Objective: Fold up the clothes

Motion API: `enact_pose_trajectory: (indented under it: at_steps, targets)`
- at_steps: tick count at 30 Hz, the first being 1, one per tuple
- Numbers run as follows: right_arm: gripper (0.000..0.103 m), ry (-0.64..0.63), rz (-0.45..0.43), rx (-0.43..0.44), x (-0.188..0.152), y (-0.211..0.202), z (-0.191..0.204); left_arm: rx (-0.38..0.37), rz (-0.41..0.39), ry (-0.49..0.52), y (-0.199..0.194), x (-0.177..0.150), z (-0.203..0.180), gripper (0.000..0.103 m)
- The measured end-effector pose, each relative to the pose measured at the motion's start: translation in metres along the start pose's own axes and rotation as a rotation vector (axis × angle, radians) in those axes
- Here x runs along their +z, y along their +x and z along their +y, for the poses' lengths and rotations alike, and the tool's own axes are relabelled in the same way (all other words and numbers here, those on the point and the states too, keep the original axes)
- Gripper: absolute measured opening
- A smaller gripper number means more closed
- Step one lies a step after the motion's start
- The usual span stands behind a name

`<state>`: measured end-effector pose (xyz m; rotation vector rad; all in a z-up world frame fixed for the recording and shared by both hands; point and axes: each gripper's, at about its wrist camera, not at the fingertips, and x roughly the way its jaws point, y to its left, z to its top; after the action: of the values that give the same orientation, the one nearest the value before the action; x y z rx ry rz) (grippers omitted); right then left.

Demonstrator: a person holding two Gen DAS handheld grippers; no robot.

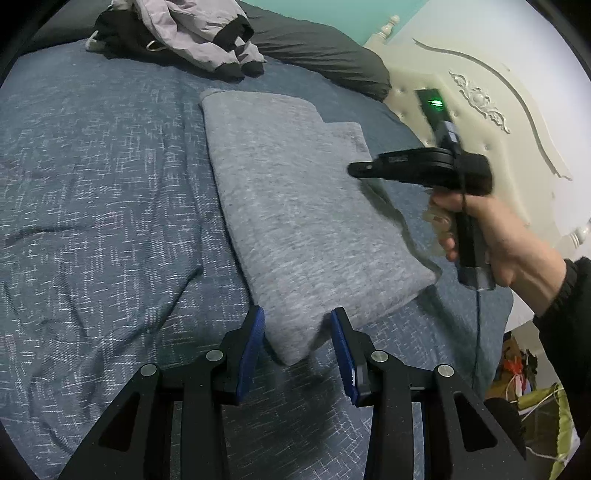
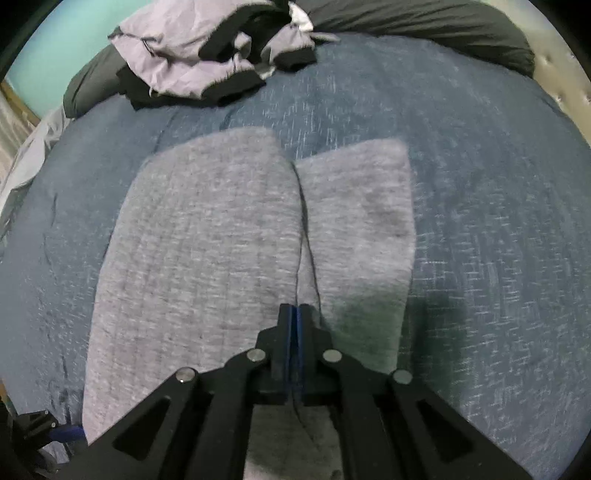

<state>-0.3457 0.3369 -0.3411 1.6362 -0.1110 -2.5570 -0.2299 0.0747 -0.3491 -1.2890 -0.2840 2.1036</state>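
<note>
While we hover over the bed, our left claw sits spread at bottom centre, straddling the near corner of the folded grey garment without pinching it. Our right claw is pressed together, empty, above the garment's middle crease. Crumpled lilac jacket lies upper left.

Bare quilt left of folded garment, jacket heap beyond
</note>
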Motion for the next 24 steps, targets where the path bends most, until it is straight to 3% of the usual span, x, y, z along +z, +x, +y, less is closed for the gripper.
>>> enact_pose_trajectory:
  at_steps: [18,19,21,23,24]
  targets:
    - [0.006,0.183,-0.062,0.150,-0.067,-0.087,-0.041,0.037,-0.070,-0.018,-0.049,-0.002,-0.011,0.040]
    - [0.008,0.189,-0.063,0.157,-0.071,-0.090,-0.042,0.040,-0.073,-0.021,-0.051,-0.001,-0.011,0.040]
    - [0.027,0.204,-0.060,0.174,-0.080,-0.095,-0.045,0.046,-0.078,-0.026,-0.056,0.002,-0.011,0.040]
    - [0.038,0.211,-0.048,0.190,-0.090,-0.096,-0.048,0.048,-0.079,-0.034,-0.060,0.002,-0.010,0.040]
    - [0.039,0.212,-0.041,0.196,-0.094,-0.096,-0.049,0.050,-0.078,-0.038,-0.061,0.002,-0.009,0.040]
